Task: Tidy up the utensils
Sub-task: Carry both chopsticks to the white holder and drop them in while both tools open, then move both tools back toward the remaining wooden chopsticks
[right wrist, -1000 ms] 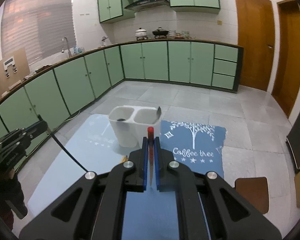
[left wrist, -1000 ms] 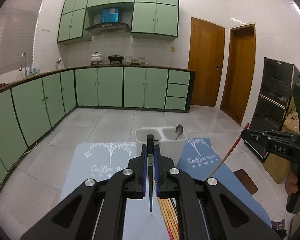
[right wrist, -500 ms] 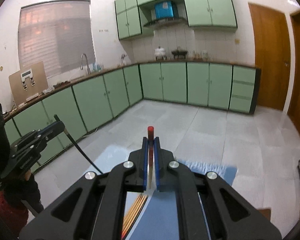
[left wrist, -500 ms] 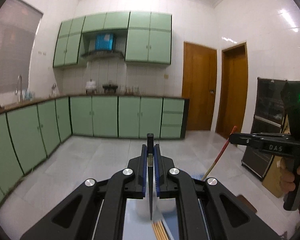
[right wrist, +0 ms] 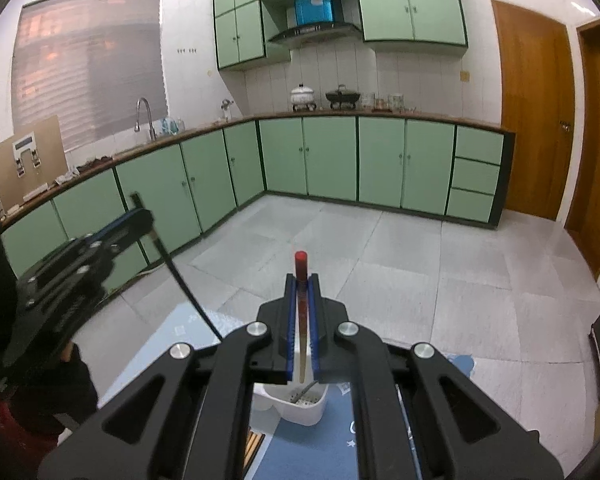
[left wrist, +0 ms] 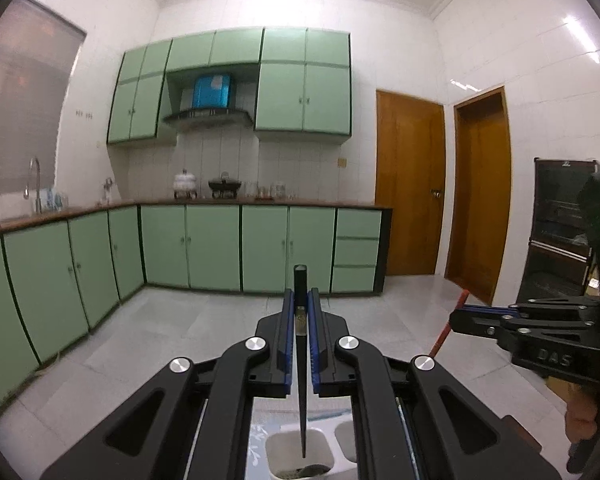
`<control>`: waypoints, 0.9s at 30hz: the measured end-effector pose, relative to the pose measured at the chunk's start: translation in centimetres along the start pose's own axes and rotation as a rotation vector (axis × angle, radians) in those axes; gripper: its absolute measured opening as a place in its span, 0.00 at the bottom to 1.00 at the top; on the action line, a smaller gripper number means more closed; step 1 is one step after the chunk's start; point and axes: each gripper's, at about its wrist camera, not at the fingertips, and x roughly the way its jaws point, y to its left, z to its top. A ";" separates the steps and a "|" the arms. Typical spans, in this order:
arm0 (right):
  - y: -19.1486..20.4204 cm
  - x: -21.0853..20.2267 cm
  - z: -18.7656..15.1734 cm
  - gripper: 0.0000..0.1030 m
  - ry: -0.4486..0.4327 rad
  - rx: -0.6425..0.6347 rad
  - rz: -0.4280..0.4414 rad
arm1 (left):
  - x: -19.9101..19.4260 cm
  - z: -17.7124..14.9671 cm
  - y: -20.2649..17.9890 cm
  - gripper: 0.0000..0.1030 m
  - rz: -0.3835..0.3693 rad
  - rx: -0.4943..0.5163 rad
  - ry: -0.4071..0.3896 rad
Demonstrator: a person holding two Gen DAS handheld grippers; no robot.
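— Left wrist view? 
— The left hand-held gripper pinches a black chopstick, tip down over the white holder's left compartment.
— Right wrist view? 
— The right hand-held gripper is clamped on a red-tipped chopstick above the holder, which stands on a blue mat.

Your left wrist view looks forward along the left hand-held gripper, pitched nearly level, facing the green base cabinets and the two wooden doors. The white holder sits close under the fingers at the bottom edge. Your right wrist view rides the right hand-held gripper, angled further left toward the window and sink tap. Both views share the back cabinets, range hood, the holder, and each catches the other gripper at its side edge.
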 end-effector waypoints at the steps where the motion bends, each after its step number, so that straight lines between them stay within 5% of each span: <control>1: -0.1 0.5 -0.3 0.05 0.009 0.001 0.002 | 1.0 -0.8 0.1 0.06 -0.008 -0.004 0.025; 5: -0.1 1.7 -1.5 0.10 0.041 -0.008 0.005 | 3.0 -2.4 1.0 0.09 -0.024 -0.032 0.129; 13: -0.6 -2.3 -4.0 0.60 -0.054 0.036 -0.053 | -1.0 -2.6 1.8 0.53 0.004 -0.015 0.135; 18: 0.0 -6.7 -9.9 0.86 -0.108 0.052 -0.142 | -6.4 -5.8 1.9 0.63 -0.012 -0.029 0.183; 23: 2.0 -8.8 -16.7 0.88 -0.107 0.026 -0.212 | -10.5 -11.6 1.8 0.68 0.011 -0.057 0.239; 27: 3.2 -8.9 -21.3 0.88 -0.062 0.098 -0.174 | -12.5 -16.5 1.4 0.68 0.049 -0.065 0.285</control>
